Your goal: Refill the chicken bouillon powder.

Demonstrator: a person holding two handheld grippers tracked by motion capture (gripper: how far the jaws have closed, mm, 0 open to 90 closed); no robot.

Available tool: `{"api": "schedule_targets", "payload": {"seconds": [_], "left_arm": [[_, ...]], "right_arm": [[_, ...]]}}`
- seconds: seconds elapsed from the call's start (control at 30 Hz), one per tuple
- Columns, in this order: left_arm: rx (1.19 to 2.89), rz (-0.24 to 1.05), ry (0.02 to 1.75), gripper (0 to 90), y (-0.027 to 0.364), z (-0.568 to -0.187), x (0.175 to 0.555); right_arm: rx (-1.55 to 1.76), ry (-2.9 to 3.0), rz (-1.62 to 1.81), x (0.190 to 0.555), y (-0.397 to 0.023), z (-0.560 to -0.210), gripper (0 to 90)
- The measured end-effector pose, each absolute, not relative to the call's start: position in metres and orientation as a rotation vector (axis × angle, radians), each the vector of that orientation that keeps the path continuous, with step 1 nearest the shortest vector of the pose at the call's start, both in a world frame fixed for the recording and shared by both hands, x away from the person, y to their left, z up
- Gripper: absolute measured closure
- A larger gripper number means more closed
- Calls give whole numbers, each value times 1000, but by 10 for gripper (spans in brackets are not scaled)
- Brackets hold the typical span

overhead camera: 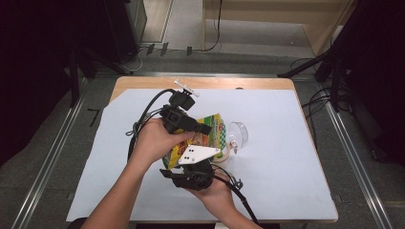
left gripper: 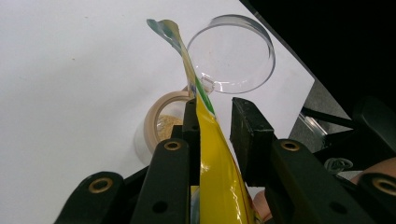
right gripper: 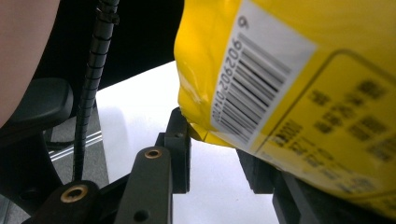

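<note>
I am holding a yellow snack pouch (overhead camera: 203, 138) up over the white tabletop (overhead camera: 286, 157) between both claws. My left claw (left gripper: 212, 126) is gripping it edge-on near the top: the film is lying against one black pad (left gripper: 190, 130), while the other pad is standing a little off, so I cannot tell whether that claw is really clamping. My right claw (right gripper: 217, 158) is sitting under the pouch's lower corner beside the barcode; the corner is touching one pad, and the other pad is hidden behind the pouch, so I cannot tell its grip either. Just beyond the left claw, a clear jar (left gripper: 161, 128) with a tan rim is standing open, its clear hinged lid (left gripper: 231, 53) flipped back
</note>
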State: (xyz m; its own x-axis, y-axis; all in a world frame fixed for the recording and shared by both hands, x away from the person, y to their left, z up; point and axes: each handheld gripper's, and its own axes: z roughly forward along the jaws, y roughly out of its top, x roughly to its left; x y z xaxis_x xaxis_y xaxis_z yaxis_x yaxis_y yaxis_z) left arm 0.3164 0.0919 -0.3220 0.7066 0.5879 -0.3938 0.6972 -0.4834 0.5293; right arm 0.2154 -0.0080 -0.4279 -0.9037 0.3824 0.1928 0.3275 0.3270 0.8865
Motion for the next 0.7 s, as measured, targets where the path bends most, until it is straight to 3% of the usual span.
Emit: {"api": "schedule_targets", "payload": {"seconds": [0.7], "left_arm": [[2234,-189,982,752,90,-318,313]], "right_arm": [[684,2519,1686,216,-7,-427,685]]}}
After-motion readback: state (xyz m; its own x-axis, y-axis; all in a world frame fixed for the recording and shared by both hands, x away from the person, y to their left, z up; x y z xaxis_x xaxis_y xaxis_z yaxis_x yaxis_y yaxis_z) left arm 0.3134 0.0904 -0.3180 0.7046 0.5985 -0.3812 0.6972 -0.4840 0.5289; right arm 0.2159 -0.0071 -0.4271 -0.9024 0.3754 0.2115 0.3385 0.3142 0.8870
